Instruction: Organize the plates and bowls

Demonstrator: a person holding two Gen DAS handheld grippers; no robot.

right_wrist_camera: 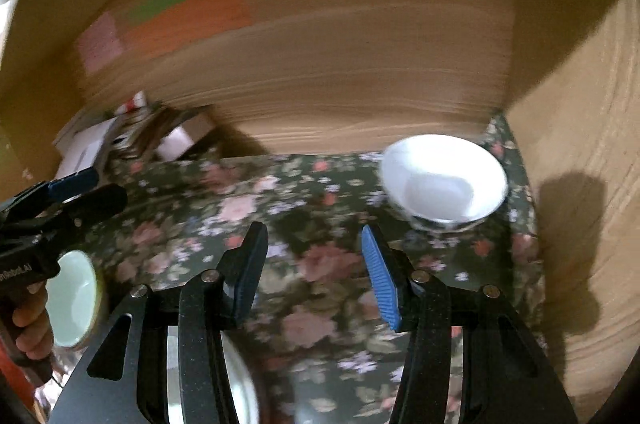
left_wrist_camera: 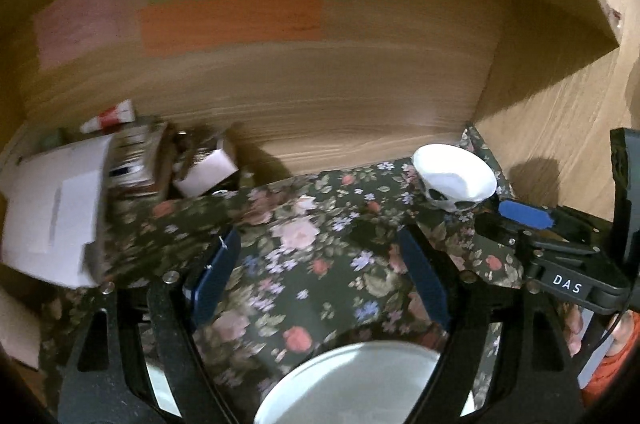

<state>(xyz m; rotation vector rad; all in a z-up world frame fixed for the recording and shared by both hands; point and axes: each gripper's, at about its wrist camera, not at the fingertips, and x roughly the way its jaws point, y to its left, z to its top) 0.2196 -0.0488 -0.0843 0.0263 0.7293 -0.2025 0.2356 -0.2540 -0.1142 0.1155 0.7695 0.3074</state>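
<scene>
A small white bowl with a dark pattern outside (left_wrist_camera: 456, 180) stands upright at the far right corner of the floral cloth (left_wrist_camera: 304, 240); it also shows in the right wrist view (right_wrist_camera: 444, 180). A pale plate (left_wrist_camera: 352, 384) lies below my left gripper (left_wrist_camera: 320, 276), which is open and empty above the cloth. My right gripper (right_wrist_camera: 312, 276) is open and empty, just short of the bowl. A pale green bowl (right_wrist_camera: 74, 304) sits at the left, behind the left gripper (right_wrist_camera: 76, 192). Another white dish rim (right_wrist_camera: 236, 384) shows under my right gripper.
Wooden walls (left_wrist_camera: 320, 84) close the back and right side (right_wrist_camera: 580, 184). White boxes and clutter (left_wrist_camera: 80, 200) fill the back left corner. Coloured paper sheets (left_wrist_camera: 232, 20) hang on the back wall.
</scene>
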